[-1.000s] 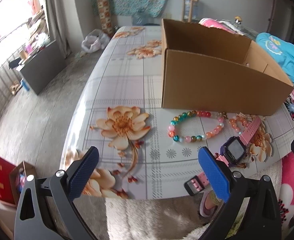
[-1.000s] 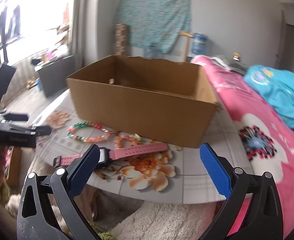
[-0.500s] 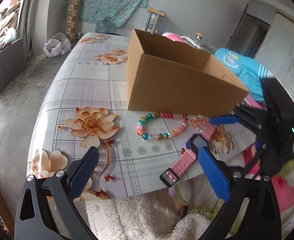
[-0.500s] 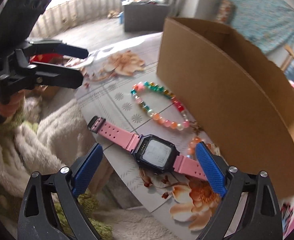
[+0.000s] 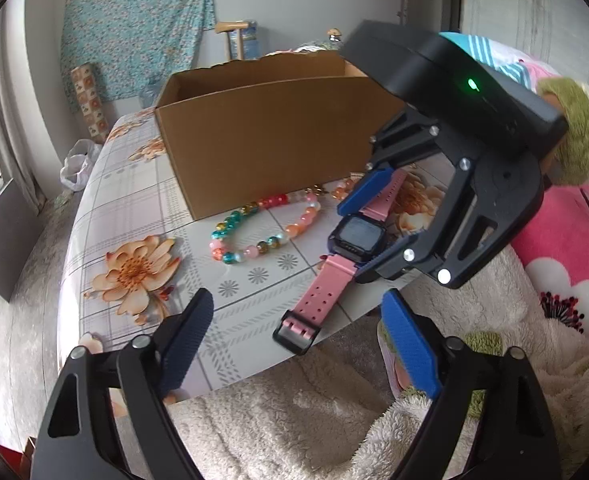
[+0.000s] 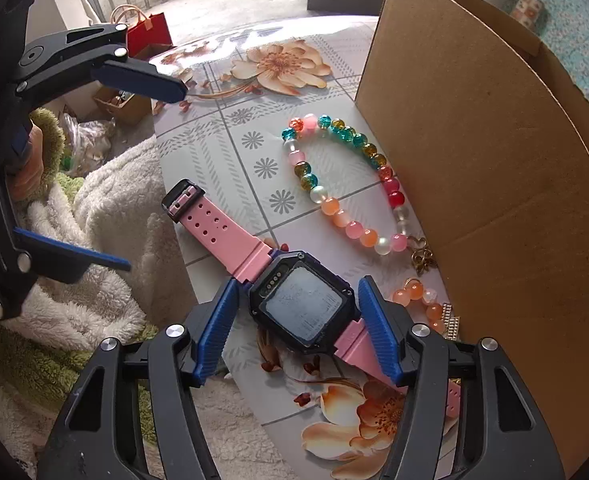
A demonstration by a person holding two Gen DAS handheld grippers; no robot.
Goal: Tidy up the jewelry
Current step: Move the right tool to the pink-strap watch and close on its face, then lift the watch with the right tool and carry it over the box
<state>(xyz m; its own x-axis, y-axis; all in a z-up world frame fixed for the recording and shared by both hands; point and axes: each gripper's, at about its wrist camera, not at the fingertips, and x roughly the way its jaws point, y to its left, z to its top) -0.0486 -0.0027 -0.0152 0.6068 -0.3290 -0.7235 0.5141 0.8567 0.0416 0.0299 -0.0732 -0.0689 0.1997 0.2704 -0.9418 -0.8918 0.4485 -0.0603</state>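
A pink-strapped watch with a black face (image 6: 304,308) lies on the flowered table (image 6: 230,148), also in the left wrist view (image 5: 356,234). My right gripper (image 6: 298,292) straddles the watch face, its blue pads close to both sides, not clearly pressing; it shows in the left wrist view (image 5: 368,226). A multicoloured bead bracelet (image 6: 346,184) lies beside the cardboard box (image 6: 486,152), also in the left wrist view (image 5: 266,224). A small orange bead bracelet (image 6: 426,304) lies by the box. My left gripper (image 5: 294,344) is open and empty at the table's front edge.
The open cardboard box (image 5: 262,132) stands just behind the jewelry. A fluffy white sleeve (image 6: 106,220) hangs by the table edge. A pink flowered bedspread (image 5: 574,256) lies to the right. A red bag (image 6: 150,32) stands on the floor.
My right gripper has come down over the watch and narrowed around its face. My left gripper has swung right and closer to the table edge.
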